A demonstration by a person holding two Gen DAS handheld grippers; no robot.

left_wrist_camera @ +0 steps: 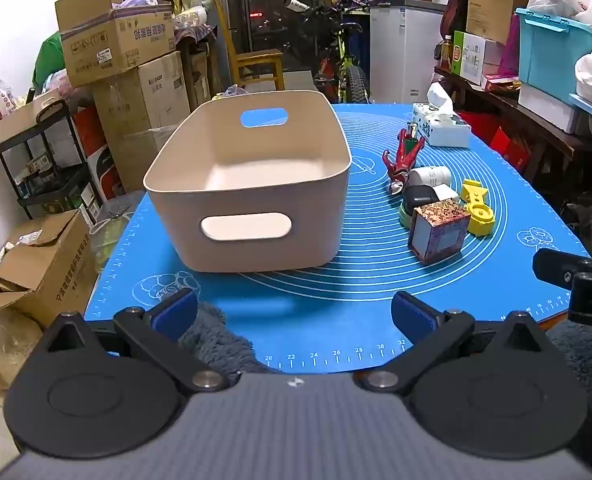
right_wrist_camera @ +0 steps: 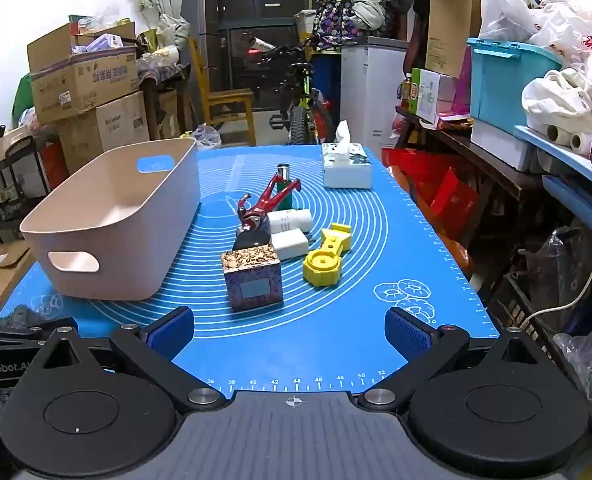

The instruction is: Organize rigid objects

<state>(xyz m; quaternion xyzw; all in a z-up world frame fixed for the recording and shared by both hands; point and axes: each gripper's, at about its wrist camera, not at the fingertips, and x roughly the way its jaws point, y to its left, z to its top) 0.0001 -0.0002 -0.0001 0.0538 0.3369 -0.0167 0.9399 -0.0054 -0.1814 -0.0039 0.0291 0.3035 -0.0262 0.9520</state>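
A beige bin (left_wrist_camera: pixel 252 208) (right_wrist_camera: pixel 108 232) with handle cut-outs stands empty on the left of the blue mat (left_wrist_camera: pixel 355 312) (right_wrist_camera: pixel 296 340). To its right lies a cluster: a patterned cube box (left_wrist_camera: pixel 439 230) (right_wrist_camera: pixel 252 276), a yellow plastic part (left_wrist_camera: pixel 477 208) (right_wrist_camera: pixel 327 258), a red figure (left_wrist_camera: pixel 401 158) (right_wrist_camera: pixel 266 204), a white cylinder (left_wrist_camera: pixel 429 176) (right_wrist_camera: pixel 290 220), a white block (right_wrist_camera: pixel 291 243) and a dark rounded object (left_wrist_camera: pixel 419 196) (right_wrist_camera: pixel 252 240). My left gripper (left_wrist_camera: pixel 294 314) hangs open over the mat's near edge before the bin. My right gripper (right_wrist_camera: pixel 290 330) is open just short of the cube box.
A tissue box (left_wrist_camera: pixel 441 128) (right_wrist_camera: pixel 347 168) stands at the mat's far end, with a small green bottle (right_wrist_camera: pixel 284 184) behind the figure. Cardboard boxes (left_wrist_camera: pixel 116 40) pile up left of the table. Shelves with a teal crate (right_wrist_camera: pixel 507 80) run along the right.
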